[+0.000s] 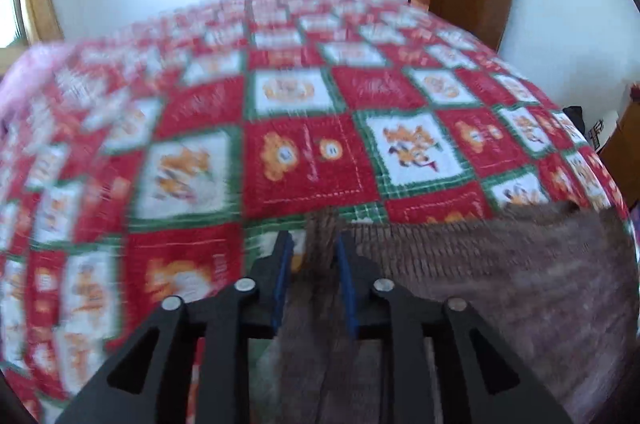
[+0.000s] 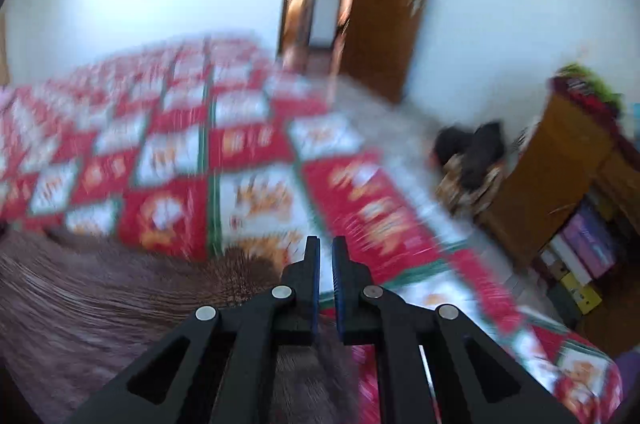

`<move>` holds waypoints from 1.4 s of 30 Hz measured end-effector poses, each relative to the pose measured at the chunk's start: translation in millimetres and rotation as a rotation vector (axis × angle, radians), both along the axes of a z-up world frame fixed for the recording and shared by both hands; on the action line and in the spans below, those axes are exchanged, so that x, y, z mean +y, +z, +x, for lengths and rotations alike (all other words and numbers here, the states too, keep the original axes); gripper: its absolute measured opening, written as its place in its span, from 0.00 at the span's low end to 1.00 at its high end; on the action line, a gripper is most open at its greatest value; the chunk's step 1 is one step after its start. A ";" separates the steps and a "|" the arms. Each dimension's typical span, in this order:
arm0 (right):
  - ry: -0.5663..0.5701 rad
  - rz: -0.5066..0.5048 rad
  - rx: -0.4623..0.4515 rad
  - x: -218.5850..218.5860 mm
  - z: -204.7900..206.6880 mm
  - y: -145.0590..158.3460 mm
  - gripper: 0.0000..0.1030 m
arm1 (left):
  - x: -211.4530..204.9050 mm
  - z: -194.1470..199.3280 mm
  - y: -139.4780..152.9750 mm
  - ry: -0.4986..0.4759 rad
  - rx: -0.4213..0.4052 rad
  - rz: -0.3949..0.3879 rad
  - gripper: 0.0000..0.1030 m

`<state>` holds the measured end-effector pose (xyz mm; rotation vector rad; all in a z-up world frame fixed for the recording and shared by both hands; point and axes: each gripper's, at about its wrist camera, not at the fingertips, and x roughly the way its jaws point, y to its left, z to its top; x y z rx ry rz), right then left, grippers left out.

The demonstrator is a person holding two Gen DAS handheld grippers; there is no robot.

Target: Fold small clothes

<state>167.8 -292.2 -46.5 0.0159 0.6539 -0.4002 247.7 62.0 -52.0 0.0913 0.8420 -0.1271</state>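
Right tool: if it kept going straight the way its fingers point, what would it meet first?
Most likely the red patchwork bedspread, just beyond the right tool, which pinches the brown knit garment. The blur makes depth uncertain; nothing else shows in that line.

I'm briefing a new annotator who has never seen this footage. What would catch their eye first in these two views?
First, the red, white and green checked cartoon-print bedspread filling the middle of both views. Next, the brown ribbed knit garment lying on its near edge, a fold of it pinched in the left gripper; the right gripper is nearly shut over the garment's other end. Behind, a brown wooden door stands open.
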 end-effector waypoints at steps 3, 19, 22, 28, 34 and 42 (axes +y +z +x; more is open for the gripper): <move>0.072 0.081 -0.019 21.8 -41.3 26.0 0.06 | -8.6 -49.4 19.8 -0.032 -0.105 0.083 0.59; 0.125 0.321 0.246 78.5 -144.2 -46.1 0.06 | -73.8 -157.6 -24.7 -0.101 -0.009 0.143 0.60; 0.129 0.317 0.219 79.1 -150.7 -47.8 0.06 | -75.4 -163.7 -26.5 -0.087 -0.061 0.176 0.66; 0.129 0.318 0.219 79.5 -147.8 -49.5 0.06 | -65.5 -168.8 -26.6 -0.052 -0.057 0.160 0.82; 0.131 0.378 0.193 72.5 -150.1 -50.9 0.06 | -30.4 -197.9 -25.1 0.019 -0.053 0.078 0.84; 0.130 0.429 0.172 66.6 -150.6 -52.2 0.07 | 32.1 -204.0 -30.5 0.187 0.031 -0.227 0.83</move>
